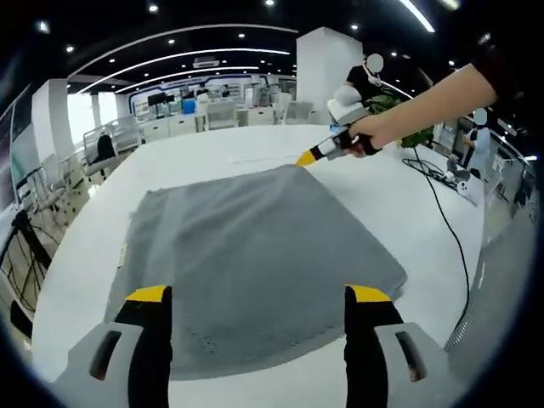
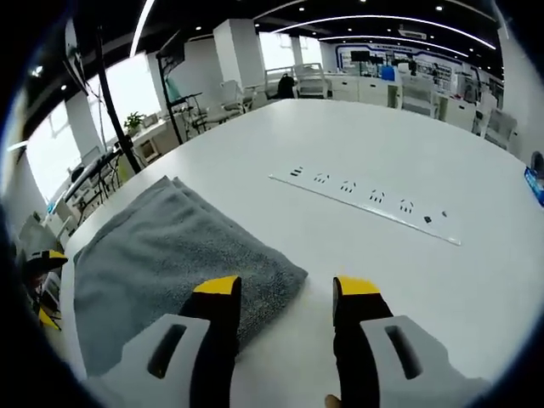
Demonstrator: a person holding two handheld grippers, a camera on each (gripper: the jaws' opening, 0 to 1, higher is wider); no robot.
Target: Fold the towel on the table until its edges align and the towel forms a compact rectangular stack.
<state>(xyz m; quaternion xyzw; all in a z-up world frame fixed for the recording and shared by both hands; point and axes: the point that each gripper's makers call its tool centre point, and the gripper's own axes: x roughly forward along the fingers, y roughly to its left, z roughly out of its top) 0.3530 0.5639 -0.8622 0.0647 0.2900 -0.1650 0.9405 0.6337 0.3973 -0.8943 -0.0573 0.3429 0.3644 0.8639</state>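
Both views are bright and evenly lit. Light comes from ceiling spots (image 1: 240,36) and curved strip lights (image 1: 183,58) overhead, plus daylight through windows (image 2: 136,89) at the side, which are overexposed. The white table (image 2: 408,144) reflects light diffusely, without hard glare. Shadows are soft and faint beneath the towel (image 1: 255,255) edge. Fisheye distortion bends straight lines strongly toward the edges. Distant furniture appears slightly soft; near surfaces are sharp.

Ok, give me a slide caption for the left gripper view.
Left gripper open over the near edge of a flat grey towel on a white table; right gripper at its far corner.
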